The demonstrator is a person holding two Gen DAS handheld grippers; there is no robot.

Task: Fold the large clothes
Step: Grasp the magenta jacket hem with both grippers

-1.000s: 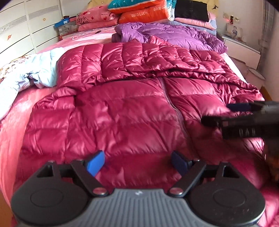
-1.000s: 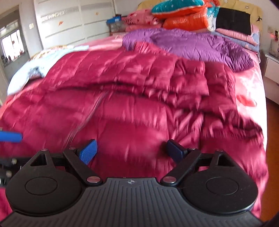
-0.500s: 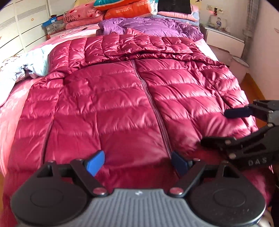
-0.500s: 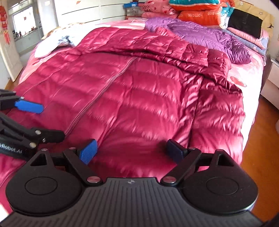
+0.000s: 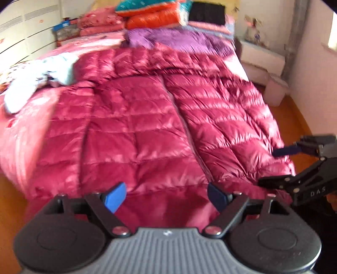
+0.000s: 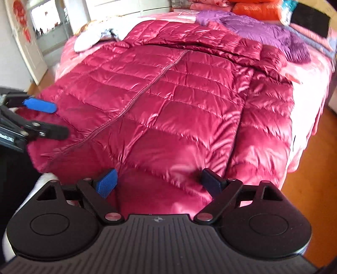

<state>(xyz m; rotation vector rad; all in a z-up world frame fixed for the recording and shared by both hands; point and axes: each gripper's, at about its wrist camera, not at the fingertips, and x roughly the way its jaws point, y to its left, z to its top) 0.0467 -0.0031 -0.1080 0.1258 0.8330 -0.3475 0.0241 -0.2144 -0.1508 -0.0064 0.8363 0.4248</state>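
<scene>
A large shiny crimson down jacket (image 5: 147, 126) (image 6: 168, 101) lies spread flat on the bed, zip running down its middle, hem at the near edge. My left gripper (image 5: 166, 197) hovers open just off the hem, left of the zip, nothing between its blue pads. In the right wrist view my right gripper (image 6: 159, 182) is open too, over the hem on the right half, jaws empty. Each gripper shows in the other's view: the right one (image 5: 271, 166) at the right edge, the left one (image 6: 56, 120) at the left edge, both apart from the cloth.
A purple down jacket (image 5: 181, 40) lies behind the crimson one, with stacked orange, teal and pink pillows (image 5: 151, 16) at the headboard. A pale blue garment (image 5: 42, 78) lies at the left. White bedside cabinet (image 5: 261, 59) and wooden floor (image 6: 316, 168) on the right; white wardrobe (image 5: 25, 31) at the left.
Both grippers have pulled back from over the jacket toward the foot of the bed, so more of the hem and floor shows. Both jaws stay open and empty.
</scene>
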